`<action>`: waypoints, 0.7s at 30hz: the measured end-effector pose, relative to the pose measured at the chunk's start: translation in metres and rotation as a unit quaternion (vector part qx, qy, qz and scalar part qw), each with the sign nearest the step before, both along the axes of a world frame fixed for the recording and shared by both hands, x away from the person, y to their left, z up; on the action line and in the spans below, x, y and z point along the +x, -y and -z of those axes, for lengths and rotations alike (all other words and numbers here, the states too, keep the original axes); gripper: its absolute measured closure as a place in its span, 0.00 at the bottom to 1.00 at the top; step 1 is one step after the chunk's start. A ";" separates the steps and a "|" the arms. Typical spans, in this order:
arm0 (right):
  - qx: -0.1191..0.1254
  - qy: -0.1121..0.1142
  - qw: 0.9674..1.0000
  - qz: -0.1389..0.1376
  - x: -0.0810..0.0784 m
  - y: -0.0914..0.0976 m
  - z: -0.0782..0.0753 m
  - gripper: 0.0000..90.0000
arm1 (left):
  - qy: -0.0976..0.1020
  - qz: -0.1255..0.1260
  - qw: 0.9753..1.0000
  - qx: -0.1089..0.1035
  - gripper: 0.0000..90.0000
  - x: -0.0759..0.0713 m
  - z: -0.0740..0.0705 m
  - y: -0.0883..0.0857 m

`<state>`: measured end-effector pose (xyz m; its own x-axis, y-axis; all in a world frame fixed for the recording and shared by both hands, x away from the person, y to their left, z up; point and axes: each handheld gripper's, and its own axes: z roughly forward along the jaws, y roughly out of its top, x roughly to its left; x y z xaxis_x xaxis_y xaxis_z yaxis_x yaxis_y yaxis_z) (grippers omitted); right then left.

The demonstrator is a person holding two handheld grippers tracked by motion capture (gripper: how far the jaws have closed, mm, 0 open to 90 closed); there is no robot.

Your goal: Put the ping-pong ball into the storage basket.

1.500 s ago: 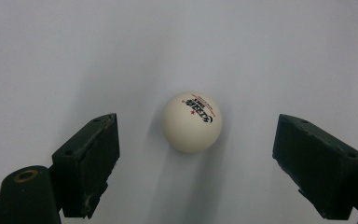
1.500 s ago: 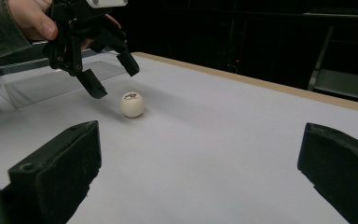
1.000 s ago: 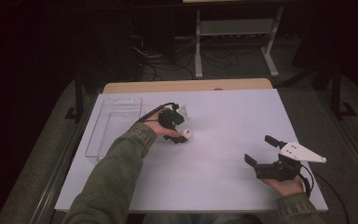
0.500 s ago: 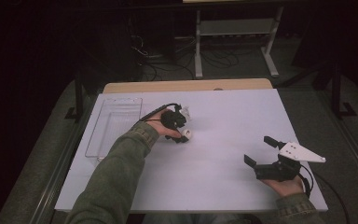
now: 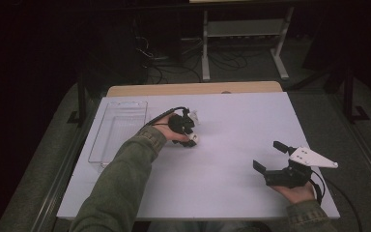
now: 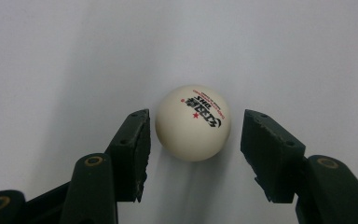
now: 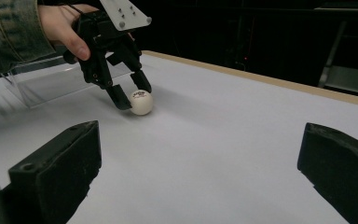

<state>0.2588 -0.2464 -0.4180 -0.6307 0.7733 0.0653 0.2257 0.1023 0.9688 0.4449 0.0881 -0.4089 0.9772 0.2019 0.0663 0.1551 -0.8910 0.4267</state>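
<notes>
White table-tennis ball with red and black print lies on the flat white table, left of the middle, with a wide bare stretch of white surface between it and the right side. A clear plastic rectangular tray sits along the table's left edge, near the ball but apart from it. A strip of pale wood runs along the far edge, and beyond it the floor is dark, with a light metal stand and cables.

In the left gripper view the left claw is spread, its two black jaws standing on either side of the ball with a small gap on each side; neither pad touches it. In the right gripper view the same claw comes down at a slant over the ball, held by a hand in a green sleeve.

The right claw is spread wide and holds nothing, resting low near the table's near right corner, well apart from the ball.
</notes>
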 end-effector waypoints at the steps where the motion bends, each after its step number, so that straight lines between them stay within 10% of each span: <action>1: 0.001 0.001 1.000 0.000 0.000 0.000 0.000 0.00 | 0.001 0.001 1.000 0.001 0.48 0.000 0.000 0.000; 21: 0.000 -0.002 1.000 0.000 0.000 0.000 0.000 0.00 | 0.003 0.006 1.000 0.005 0.56 0.001 0.003 0.002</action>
